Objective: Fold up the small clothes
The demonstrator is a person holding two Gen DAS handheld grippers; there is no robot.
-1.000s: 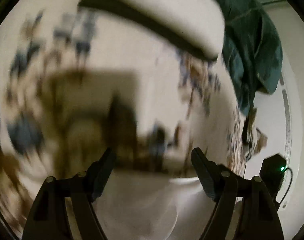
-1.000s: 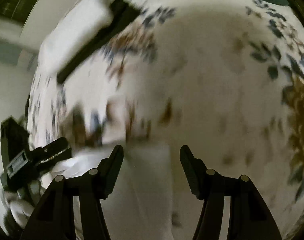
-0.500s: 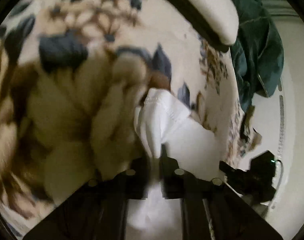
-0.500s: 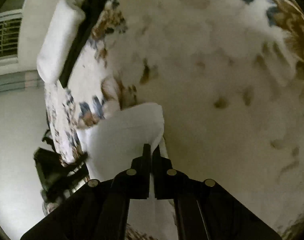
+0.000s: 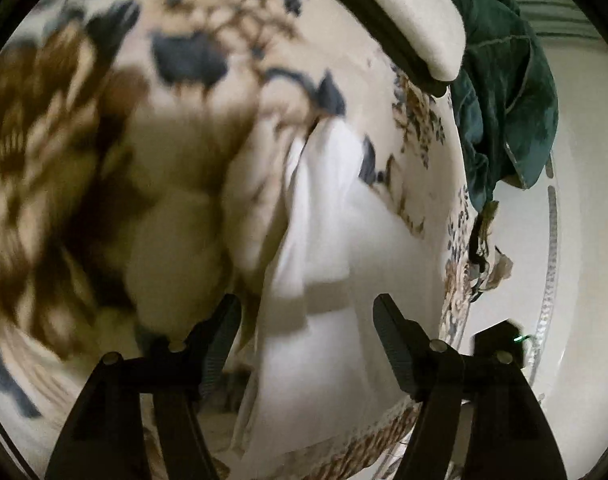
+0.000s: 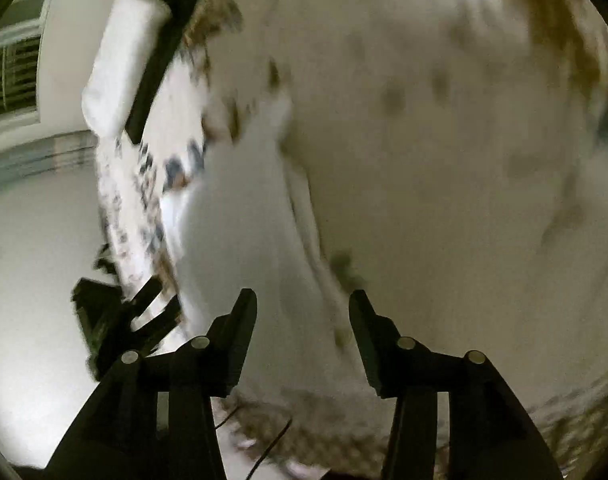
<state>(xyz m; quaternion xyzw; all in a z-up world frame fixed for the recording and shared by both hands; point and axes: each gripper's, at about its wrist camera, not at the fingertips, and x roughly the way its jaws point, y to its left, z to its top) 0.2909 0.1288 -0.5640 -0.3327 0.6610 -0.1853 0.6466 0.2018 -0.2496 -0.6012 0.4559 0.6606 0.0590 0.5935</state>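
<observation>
A small white garment (image 5: pixel 324 248) lies on a floral bedspread (image 5: pixel 103 160), folded lengthwise with one side lapped over. My left gripper (image 5: pixel 306 316) is open just above its near part, holding nothing. In the right wrist view the same white garment (image 6: pixel 243 232) runs away from my right gripper (image 6: pixel 301 310), which is open and empty over it. Both views are blurred by motion. The other gripper (image 6: pixel 143 312) shows at the lower left of the right wrist view, and as a black body with a green light (image 5: pixel 500 344) in the left wrist view.
A white pillow (image 5: pixel 416 8) on a dark headboard lies at the far end of the bed. A dark green garment (image 5: pixel 500 92) is heaped beside it at the bed's edge. A pale floor (image 5: pixel 576 280) lies beyond the bed. A window with blinds (image 6: pixel 7 76) is at far left.
Both grippers were shut on the white garment half a second ago and have now opened and let it go. A second ago both were open above the bedspread.
</observation>
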